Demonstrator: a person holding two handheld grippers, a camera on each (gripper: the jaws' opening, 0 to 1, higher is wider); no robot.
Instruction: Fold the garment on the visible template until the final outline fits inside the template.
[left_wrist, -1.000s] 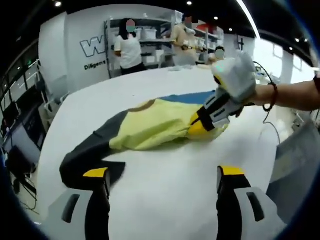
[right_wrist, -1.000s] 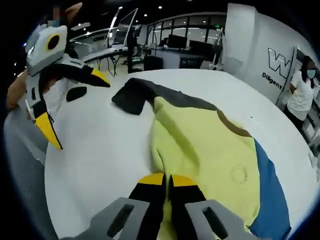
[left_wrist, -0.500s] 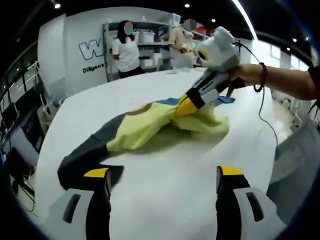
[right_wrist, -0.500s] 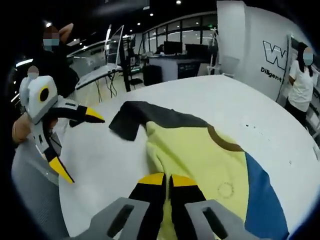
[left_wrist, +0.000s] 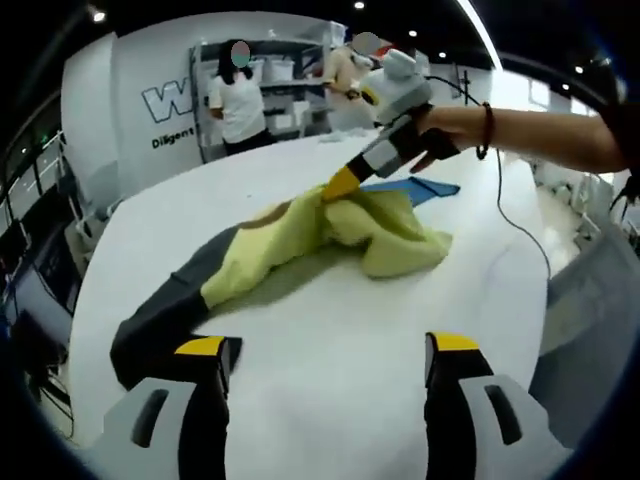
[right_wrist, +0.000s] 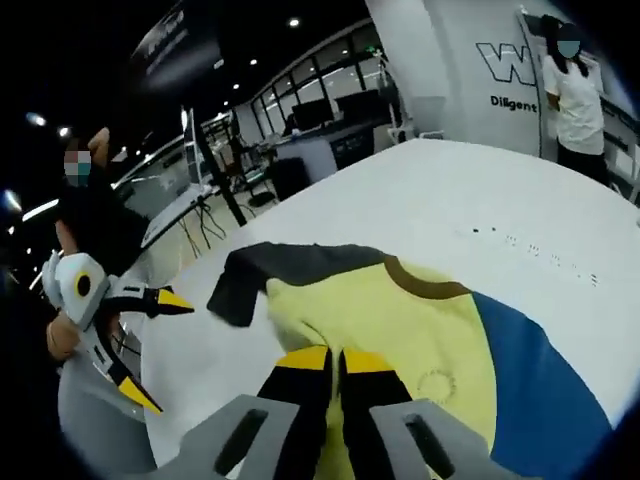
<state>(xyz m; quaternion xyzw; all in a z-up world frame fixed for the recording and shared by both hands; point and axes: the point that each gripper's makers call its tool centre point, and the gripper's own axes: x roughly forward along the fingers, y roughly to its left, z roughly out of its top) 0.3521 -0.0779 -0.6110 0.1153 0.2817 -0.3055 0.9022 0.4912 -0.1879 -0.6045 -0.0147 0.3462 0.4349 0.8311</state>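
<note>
A broad white worktop (left_wrist: 330, 350) in a bright open workroom carries the garment (left_wrist: 300, 235), a yellow top with a dark sleeve and a blue part. In the left gripper view, nearest the camera, the left hand-held gripper (left_wrist: 328, 352) is seen with its jaws spread wide over bare worktop, nothing between them; its left jaw tip lies just beside the end of the dark sleeve (left_wrist: 160, 315). Beyond it, the yellow cloth is bunched and lifted near the middle of the worktop, and the right hand-held gripper (left_wrist: 338, 186) is closed on a fold of it, held by a hand (left_wrist: 435, 135) with a wristband. In the right gripper view the jaws are pressed together on the yellow cloth (right_wrist: 400, 320), with the blue part (right_wrist: 530, 390) to the right and the dark sleeve stretched away to the left. Farther off, shelving (left_wrist: 290, 85) and a person in a white shirt (left_wrist: 237, 100) are seen against a lettered wall.
</note>
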